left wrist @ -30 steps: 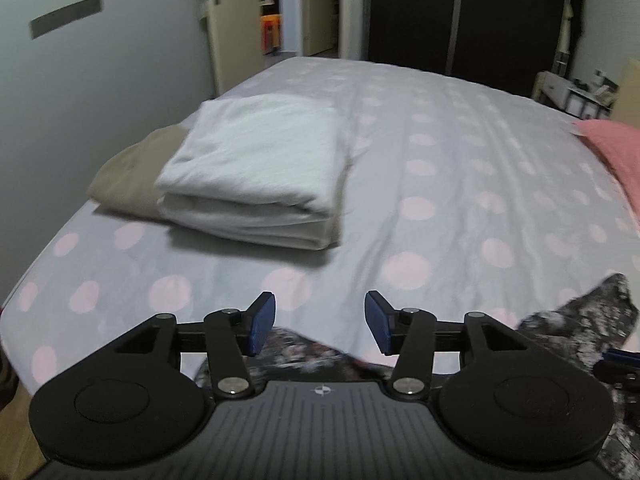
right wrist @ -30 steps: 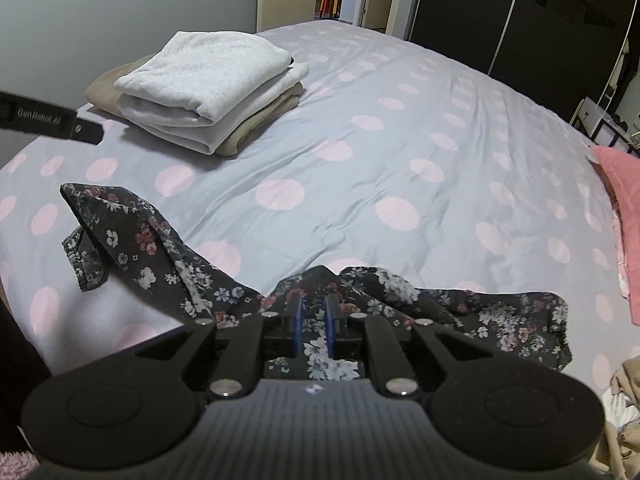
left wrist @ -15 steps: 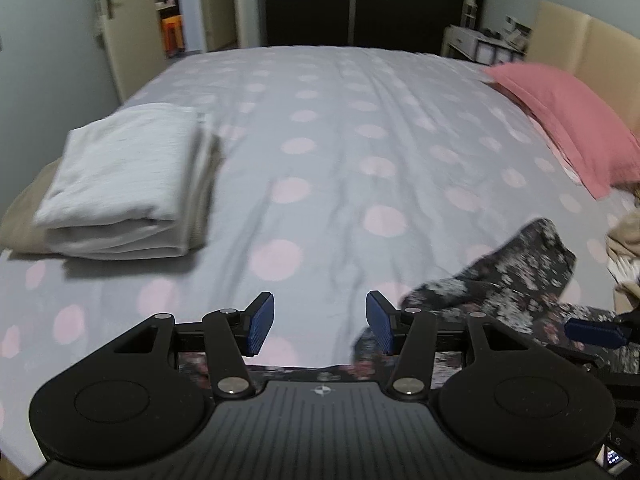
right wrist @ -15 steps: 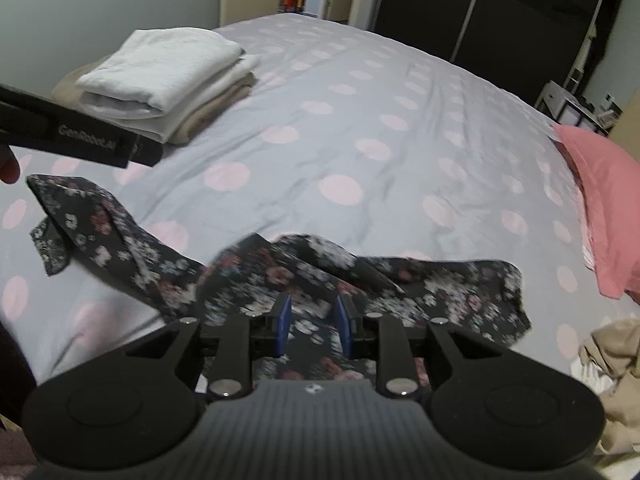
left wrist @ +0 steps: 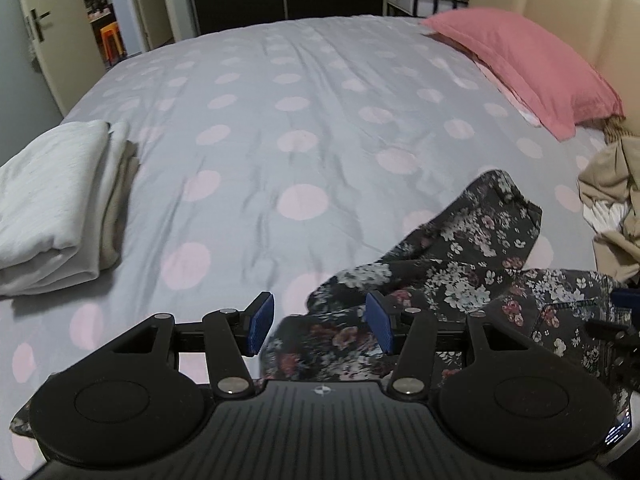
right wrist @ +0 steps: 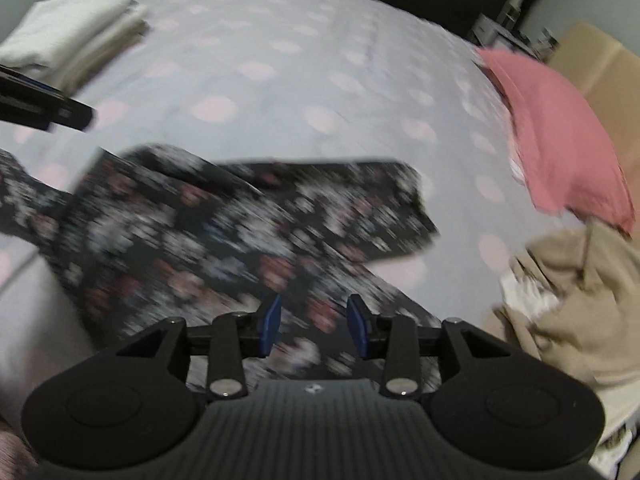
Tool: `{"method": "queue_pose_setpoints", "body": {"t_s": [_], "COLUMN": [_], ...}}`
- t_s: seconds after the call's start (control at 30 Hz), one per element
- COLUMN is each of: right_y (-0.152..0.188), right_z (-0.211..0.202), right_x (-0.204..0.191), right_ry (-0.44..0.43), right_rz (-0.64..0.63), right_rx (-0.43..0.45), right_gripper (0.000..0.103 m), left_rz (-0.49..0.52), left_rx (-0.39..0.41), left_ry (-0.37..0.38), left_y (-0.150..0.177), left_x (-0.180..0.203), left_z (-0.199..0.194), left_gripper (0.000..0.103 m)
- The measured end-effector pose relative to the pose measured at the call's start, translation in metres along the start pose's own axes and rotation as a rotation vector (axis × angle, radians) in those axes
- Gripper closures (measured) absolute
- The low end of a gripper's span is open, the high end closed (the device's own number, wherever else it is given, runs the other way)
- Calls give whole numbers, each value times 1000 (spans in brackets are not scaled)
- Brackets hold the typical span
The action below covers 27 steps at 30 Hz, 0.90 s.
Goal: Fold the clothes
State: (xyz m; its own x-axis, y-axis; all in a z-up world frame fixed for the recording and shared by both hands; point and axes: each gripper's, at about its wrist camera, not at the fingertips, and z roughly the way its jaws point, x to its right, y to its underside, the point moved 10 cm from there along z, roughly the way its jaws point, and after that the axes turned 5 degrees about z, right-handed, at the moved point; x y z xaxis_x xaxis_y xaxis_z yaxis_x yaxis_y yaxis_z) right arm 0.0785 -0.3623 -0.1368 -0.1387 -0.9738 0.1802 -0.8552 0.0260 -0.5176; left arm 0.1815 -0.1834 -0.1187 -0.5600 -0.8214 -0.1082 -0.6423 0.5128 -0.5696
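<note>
A dark floral garment [left wrist: 460, 276] lies crumpled on the near edge of the bed, and it also shows, blurred by motion, in the right wrist view [right wrist: 224, 232]. My left gripper [left wrist: 318, 322] is open and empty just above the garment's left part. My right gripper [right wrist: 314, 324] is open, with the floral cloth under and between its jaws but not pinched. A part of the right gripper [left wrist: 620, 320] shows at the right edge of the left wrist view. A part of the left gripper [right wrist: 48, 110] shows at the left of the right wrist view.
The bed has a grey cover with pink dots [left wrist: 304, 128]. A folded white and beige stack [left wrist: 52, 204] lies at the left. A pink pillow [left wrist: 520, 60] and a heap of beige unfolded clothes [right wrist: 572, 292] lie at the right.
My right gripper has opened and let go of the floral garment, which now lies spread on the bed. Both grippers have swung to the right.
</note>
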Motion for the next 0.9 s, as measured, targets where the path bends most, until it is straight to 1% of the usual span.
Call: {"method": "queue_pose_setpoints", "body": {"t_s": [0.23,0.3,0.47,0.67,0.9], "right_y": [43,55,77,86,84], "right_z": [32,40,58,77,93], "right_x": [73,92,126,141,143], "right_ry": [93,111,133,118,91], "right_rz": [85,117,210,294,335], "right_rx": [-110,-141,-197,-221,-227], "right_gripper": [57,55,53,50,47], "left_rz": [50,58,78,98,119], "left_rx": [-39,-52,-83,-117,-151], "left_ry": [0,-3,-5,-1,10], "left_y": [-6,-7,-8,-8,-9], "left_x": [17,19,24,32,42], "left_z": [23,31,49,70,92], "left_gripper": [53,53,53,53,53]}}
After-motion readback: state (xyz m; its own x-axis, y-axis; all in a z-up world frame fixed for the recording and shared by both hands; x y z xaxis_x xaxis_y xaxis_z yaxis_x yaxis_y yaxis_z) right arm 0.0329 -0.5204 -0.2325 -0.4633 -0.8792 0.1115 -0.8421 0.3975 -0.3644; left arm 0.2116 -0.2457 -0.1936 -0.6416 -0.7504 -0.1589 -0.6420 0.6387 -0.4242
